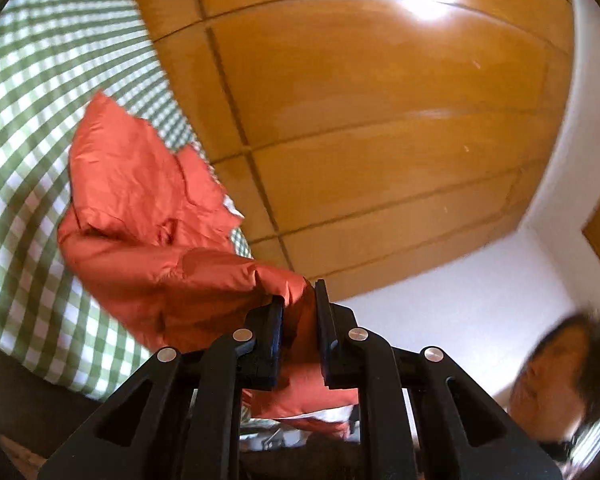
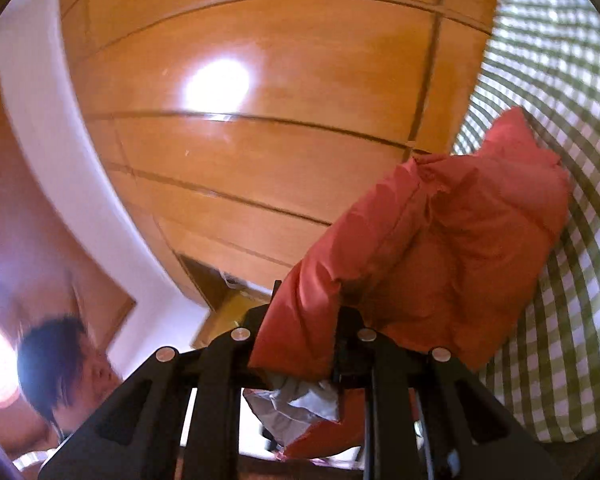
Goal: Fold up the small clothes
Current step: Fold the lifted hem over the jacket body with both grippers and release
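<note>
A small orange-red padded garment point(image 1: 148, 216) hangs between my two grippers, lifted off the green-and-white checked cloth point(image 1: 32, 128). My left gripper point(image 1: 299, 300) is shut on one corner of it, with fabric bunched between the fingers. In the right wrist view the same garment point(image 2: 460, 248) drapes over my right gripper point(image 2: 306, 312), which is shut on another corner; its left finger is hidden by the fabric. A grey lining point(image 2: 300, 400) shows below the jaws. Both cameras point upward.
Orange wooden wall panels point(image 1: 380, 120) fill the upper view, with a white wall point(image 1: 480, 300) beside them. The person's head point(image 1: 560, 380) shows at the lower right of the left view and in the right view point(image 2: 60, 368) at lower left. The checked cloth point(image 2: 560, 160) lies at right.
</note>
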Action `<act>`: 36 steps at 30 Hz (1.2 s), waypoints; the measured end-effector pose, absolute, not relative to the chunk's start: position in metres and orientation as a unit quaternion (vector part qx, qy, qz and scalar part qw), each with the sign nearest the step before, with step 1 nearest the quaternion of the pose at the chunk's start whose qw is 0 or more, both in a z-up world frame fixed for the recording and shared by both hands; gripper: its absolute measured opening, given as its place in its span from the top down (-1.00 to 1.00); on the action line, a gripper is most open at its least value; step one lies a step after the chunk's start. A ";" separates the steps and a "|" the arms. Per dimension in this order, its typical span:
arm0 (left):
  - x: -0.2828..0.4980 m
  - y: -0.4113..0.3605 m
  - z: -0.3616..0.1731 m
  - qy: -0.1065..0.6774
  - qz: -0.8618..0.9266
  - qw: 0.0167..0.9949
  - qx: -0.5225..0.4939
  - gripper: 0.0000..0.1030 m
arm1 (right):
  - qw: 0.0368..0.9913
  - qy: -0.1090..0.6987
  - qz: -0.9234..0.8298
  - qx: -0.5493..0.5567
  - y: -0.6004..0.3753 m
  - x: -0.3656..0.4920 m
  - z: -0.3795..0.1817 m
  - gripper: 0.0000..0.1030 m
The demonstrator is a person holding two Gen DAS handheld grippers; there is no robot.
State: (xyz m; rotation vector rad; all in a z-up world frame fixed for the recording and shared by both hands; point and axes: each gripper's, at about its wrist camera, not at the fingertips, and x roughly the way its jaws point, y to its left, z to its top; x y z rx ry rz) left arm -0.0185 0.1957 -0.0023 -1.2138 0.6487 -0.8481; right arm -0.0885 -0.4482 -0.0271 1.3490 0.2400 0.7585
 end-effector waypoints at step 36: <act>0.107 0.153 -0.013 0.279 -0.186 0.861 -0.382 -0.49 | 0.950 0.272 0.047 0.143 -0.304 0.061 -0.011 -0.84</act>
